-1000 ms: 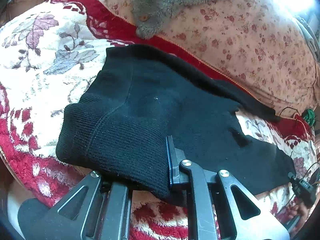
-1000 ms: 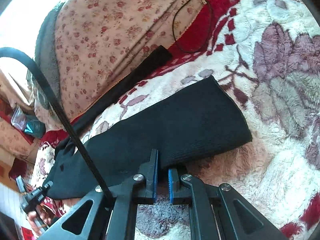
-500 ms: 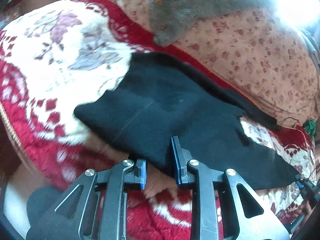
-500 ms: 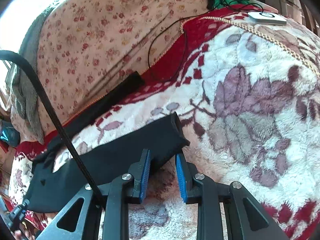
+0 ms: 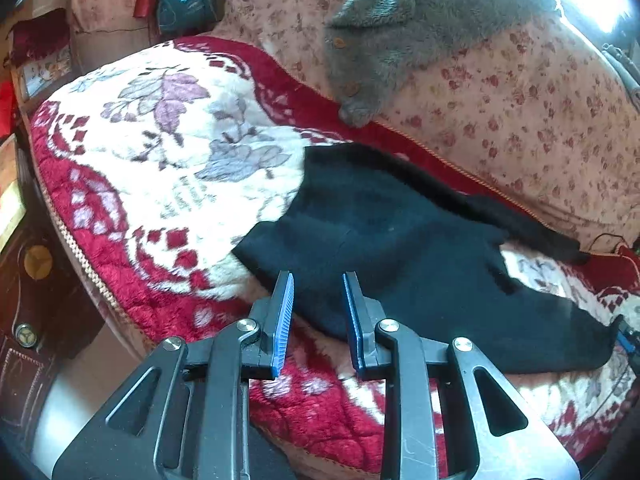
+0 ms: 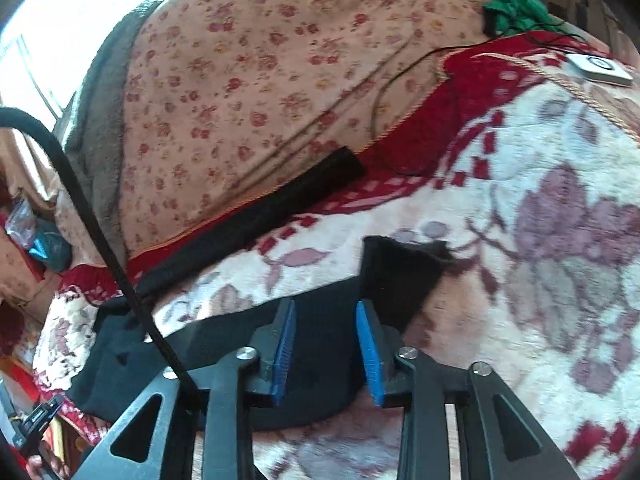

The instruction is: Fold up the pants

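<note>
Black knit pants (image 5: 392,240) lie spread on a red and white floral blanket (image 5: 168,168). The waist end is in the left wrist view, with the near edge lying between my left gripper's open blue pads. My left gripper (image 5: 318,284) is open at that edge. In the right wrist view one pant leg (image 6: 328,320) lies in front, its cuff end bunched up. My right gripper (image 6: 326,312) is open with the leg's cloth between its pads. The other leg (image 6: 256,216) runs along the blanket's far edge.
A floral quilt (image 5: 500,92) with a grey fleece garment (image 5: 400,28) is piled behind the pants. A thin black cable (image 6: 400,80), a green bundle (image 6: 516,12) and a small white device (image 6: 600,68) lie at the far right. The bed edge drops off at the left (image 5: 80,264).
Both grippers have opened and let go of the pants. The waist edge has dropped back onto the blanket. The leg cuff has been drawn inward and now lies bunched.
</note>
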`<state>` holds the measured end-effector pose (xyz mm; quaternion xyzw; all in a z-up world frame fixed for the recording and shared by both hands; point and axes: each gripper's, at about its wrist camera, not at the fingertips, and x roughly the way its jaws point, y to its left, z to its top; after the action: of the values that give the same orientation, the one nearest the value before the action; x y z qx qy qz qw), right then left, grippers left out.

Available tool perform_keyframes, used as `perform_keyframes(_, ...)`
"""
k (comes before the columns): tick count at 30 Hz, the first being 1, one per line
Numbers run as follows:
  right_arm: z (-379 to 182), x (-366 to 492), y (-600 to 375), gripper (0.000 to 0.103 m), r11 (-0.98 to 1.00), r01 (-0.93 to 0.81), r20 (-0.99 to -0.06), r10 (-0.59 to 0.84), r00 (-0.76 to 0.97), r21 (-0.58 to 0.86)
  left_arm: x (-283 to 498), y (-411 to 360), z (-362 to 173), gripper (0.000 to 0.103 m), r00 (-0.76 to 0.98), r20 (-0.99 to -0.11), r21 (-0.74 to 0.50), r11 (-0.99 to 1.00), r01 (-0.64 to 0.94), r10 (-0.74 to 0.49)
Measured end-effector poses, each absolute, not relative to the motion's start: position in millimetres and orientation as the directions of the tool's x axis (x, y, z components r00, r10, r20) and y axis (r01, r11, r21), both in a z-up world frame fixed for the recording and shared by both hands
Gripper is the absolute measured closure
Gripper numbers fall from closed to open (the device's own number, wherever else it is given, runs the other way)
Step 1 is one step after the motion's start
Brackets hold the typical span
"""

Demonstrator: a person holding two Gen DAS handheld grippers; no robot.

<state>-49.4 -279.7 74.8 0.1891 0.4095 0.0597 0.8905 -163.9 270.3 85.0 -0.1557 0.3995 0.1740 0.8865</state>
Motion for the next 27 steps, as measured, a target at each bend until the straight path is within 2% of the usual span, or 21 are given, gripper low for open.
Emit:
perform_keyframes(4,80,-36,-259,0.063,0.925,-0.026,-0.692,0.303,0.655,0.379,-144,260,87,0.073,0.633,-0.764,-0.181,0.902,-0.392,0.122)
perform_keyframes(7,81,-25,-249,0.057,0.917,-0.067,-0.684,0.34,0.646,0.393,-129,247,86,0.073,0.639,-0.766,-0.217,0.909,-0.355,0.067)
perform_keyframes(12,77,-1,-238,0.056,0.902,-0.095,-0.682,0.384,0.622,0.421,-97,220,84,0.073,0.644,-0.765,-0.259,0.924,-0.282,-0.019)
perform_keyframes(15,68,16,-235,0.056,0.889,-0.086,-0.688,0.406,0.601,0.45,-78,209,79,0.073,0.639,-0.764,-0.313,0.918,-0.243,-0.091)
perform_keyframes(20,52,43,-240,0.053,0.867,-0.047,-0.693,0.428,0.58,0.496,-33,187,65,0.073,0.605,-0.782,-0.334,0.92,-0.204,-0.15)
perform_keyframes(23,43,58,-245,0.052,0.854,-0.028,-0.692,0.44,0.572,0.519,-7,182,54,0.063,0.589,-0.781,-0.382,0.905,-0.19,-0.206)
perform_keyframes(27,32,81,-252,0.051,0.829,0.0,-0.688,0.463,0.559,0.559,26,182,41,0.063,0.562,-0.789,-0.433,0.873,-0.223,-0.248)
